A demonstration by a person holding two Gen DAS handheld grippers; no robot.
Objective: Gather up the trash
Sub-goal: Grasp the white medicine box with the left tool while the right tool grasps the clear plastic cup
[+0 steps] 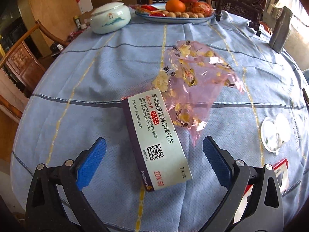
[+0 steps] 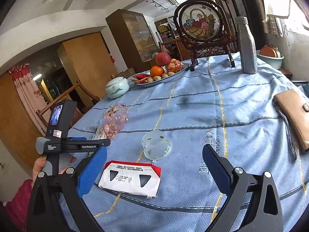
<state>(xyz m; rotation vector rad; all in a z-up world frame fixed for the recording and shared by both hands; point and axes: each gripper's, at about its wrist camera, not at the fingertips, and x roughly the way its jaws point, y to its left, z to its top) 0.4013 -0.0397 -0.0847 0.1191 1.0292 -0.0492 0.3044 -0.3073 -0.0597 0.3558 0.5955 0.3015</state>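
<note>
A white and purple medicine box [image 1: 157, 141] lies flat on the blue tablecloth, between the fingers of my open left gripper [image 1: 154, 160]. A crumpled pink flowered plastic wrapper [image 1: 193, 81] lies just beyond it, touching its far end. My right gripper [image 2: 154, 166] is open and empty above the table's near edge. A flattened red and white carton [image 2: 131, 179] lies between its fingers. A clear plastic cup [image 2: 156, 145] lies on its side just beyond. The wrapper [image 2: 115, 119] and the left gripper body [image 2: 58, 135] show at the left of the right wrist view.
At the table's far side stand a fruit plate [image 1: 173, 17], a pale lidded jar [image 1: 110, 18], a framed screen [image 2: 202, 29] and a silver bottle [image 2: 247, 46]. A tan wallet [image 2: 293, 116] lies at the right. Wooden chairs [image 1: 21, 58] stand to the left.
</note>
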